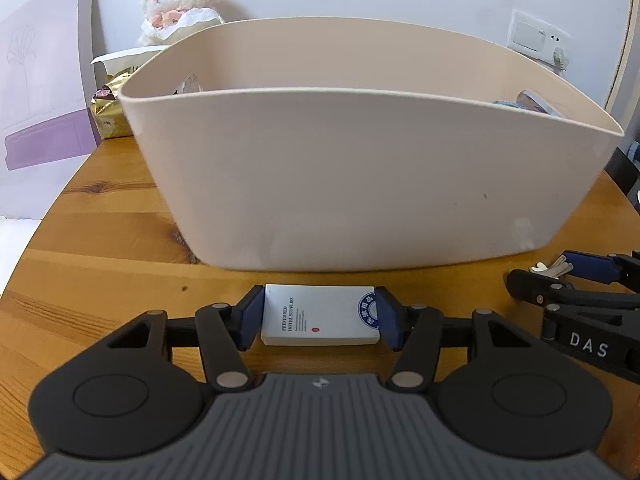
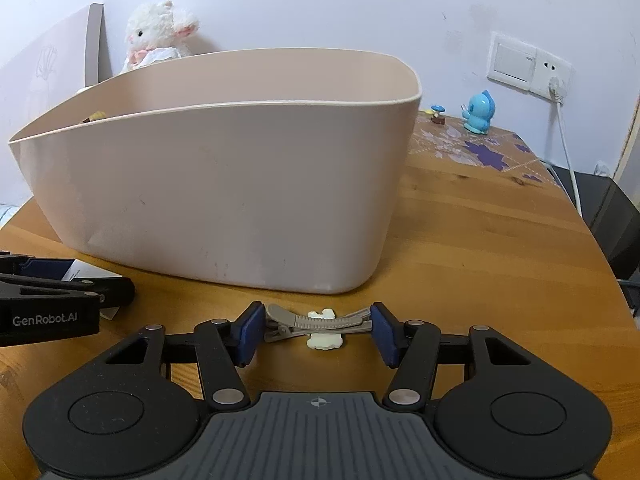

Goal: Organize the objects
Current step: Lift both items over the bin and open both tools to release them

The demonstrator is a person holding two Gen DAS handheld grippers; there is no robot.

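A beige plastic tub (image 1: 360, 184) stands on the wooden table, just beyond both grippers; it also fills the right wrist view (image 2: 224, 184). My left gripper (image 1: 320, 316) is shut on a small white box (image 1: 316, 314) printed "Preferred Hotel Supplies", low over the table. My right gripper (image 2: 318, 328) is shut on a grey hair clip (image 2: 320, 322) with a cream charm, pads touching both of its ends. The right gripper also shows at the right of the left wrist view (image 1: 560, 272). A few items lie inside the tub, mostly hidden.
A white plush lamb (image 1: 180, 4) and a gold packet (image 1: 108, 108) sit behind the tub at the left. A blue figurine (image 2: 478, 114) and a patterned mat (image 2: 480, 148) are at the far right. A wall socket with a cable (image 2: 556, 88) is behind them.
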